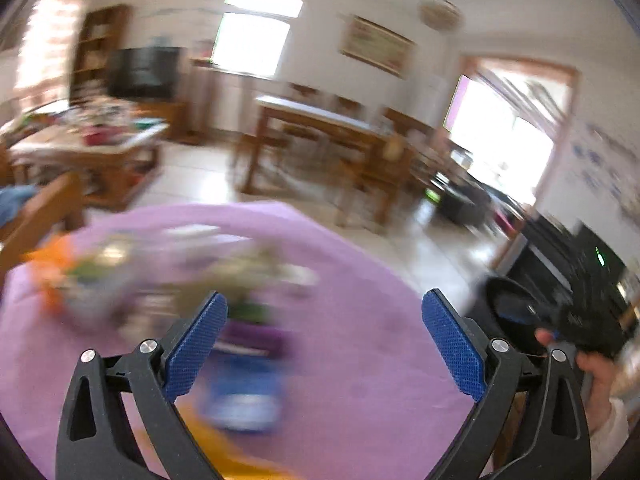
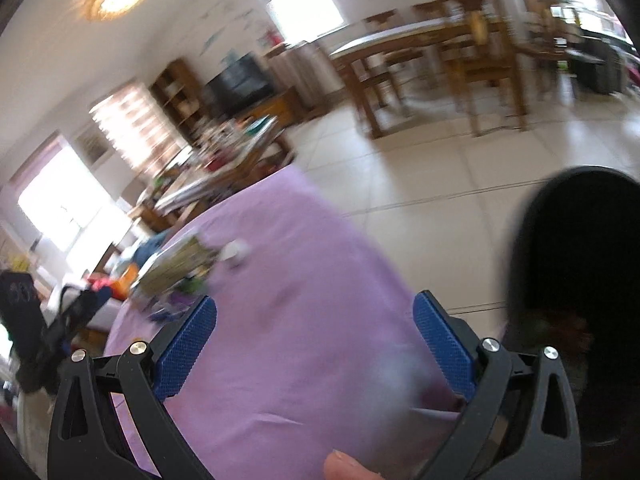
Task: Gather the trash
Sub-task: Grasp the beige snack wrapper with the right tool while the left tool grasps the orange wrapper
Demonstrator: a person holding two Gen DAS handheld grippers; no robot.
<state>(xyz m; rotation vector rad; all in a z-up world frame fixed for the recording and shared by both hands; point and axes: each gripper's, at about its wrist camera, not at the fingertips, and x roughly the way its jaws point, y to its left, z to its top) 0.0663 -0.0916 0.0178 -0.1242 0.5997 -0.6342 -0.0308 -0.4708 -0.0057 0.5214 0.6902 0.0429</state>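
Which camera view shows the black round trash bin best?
The right wrist view: the black round trash bin looms large beside the purple tablecloth. In the left wrist view the bin is small, partly hidden behind the right gripper.

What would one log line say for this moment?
left gripper: open, empty | right gripper: open, empty | trash pile on purple tablecloth | black bin beside table

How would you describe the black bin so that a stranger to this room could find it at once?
Start at the table under the purple cloth. Just past its right-hand edge, down on the pale tiled floor, stands the black bin. It is the only dark, round-mouthed thing beside the table; the litter pile on the cloth is pale and multicoloured.
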